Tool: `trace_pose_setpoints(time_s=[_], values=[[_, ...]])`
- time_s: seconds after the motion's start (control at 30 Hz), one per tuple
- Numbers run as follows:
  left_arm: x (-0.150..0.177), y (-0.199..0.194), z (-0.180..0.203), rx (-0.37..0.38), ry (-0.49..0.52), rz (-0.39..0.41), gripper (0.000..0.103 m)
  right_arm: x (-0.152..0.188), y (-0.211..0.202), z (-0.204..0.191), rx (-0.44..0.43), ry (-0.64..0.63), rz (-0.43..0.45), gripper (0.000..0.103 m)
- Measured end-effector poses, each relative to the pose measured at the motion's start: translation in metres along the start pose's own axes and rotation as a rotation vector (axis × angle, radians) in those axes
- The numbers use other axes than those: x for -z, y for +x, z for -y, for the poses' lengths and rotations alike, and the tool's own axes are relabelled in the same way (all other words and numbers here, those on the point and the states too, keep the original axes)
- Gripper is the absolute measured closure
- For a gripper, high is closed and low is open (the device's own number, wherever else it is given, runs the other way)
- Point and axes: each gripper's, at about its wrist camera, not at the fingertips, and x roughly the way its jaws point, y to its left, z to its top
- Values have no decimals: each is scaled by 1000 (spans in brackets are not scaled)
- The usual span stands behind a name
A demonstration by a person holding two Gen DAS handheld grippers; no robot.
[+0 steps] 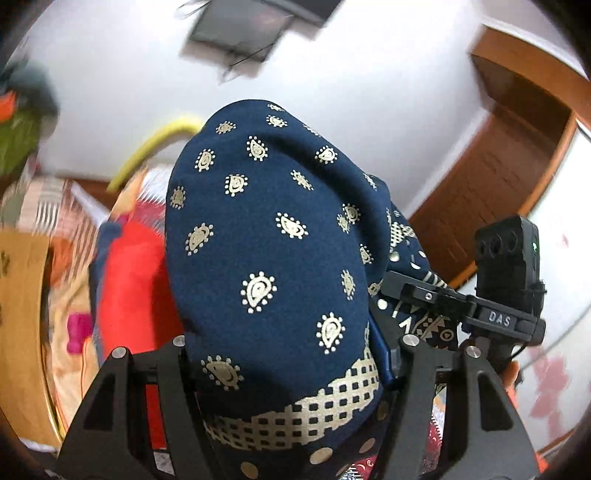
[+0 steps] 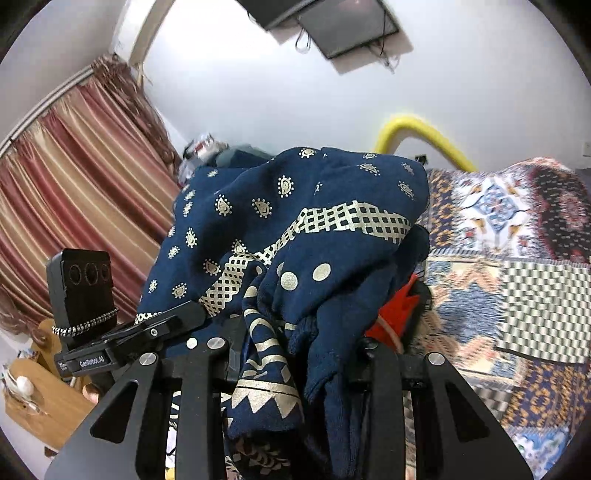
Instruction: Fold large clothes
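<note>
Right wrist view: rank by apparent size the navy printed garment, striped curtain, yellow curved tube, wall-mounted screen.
1. Navy gold-printed garment, inflated by nearness to the lens.
2. Red-and-cream striped curtain.
3, 4. Dark wall-mounted screen and yellow curved tube look alike; not ranked.

Black left gripper (image 1: 291, 354), silver screws; black right gripper (image 2: 295, 354), "GenRobot.AI" label

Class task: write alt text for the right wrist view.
A navy garment with gold paisley print is bunched in the right hand-held gripper. Behind lie a patterned patchwork bedspread, striped curtains and a white wall.
</note>
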Motion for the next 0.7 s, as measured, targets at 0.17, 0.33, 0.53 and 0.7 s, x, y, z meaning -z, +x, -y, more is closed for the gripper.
trace_pose_setpoints(time_s=[0.17,0.33,0.53,0.7], values=[[20,33,-93,-84,-181,-73,39,7,73,10,20,42,-117,73],[32,34,-121,-116,-161,-83,21,21,109,14,95,-13,-156,60],[31,30,-112,-186,-106,-99,14,22,96,18,117,41,-191,48],[36,15,-99,-263,-90,-84,14,24,60,4,263,-63,-166,47]])
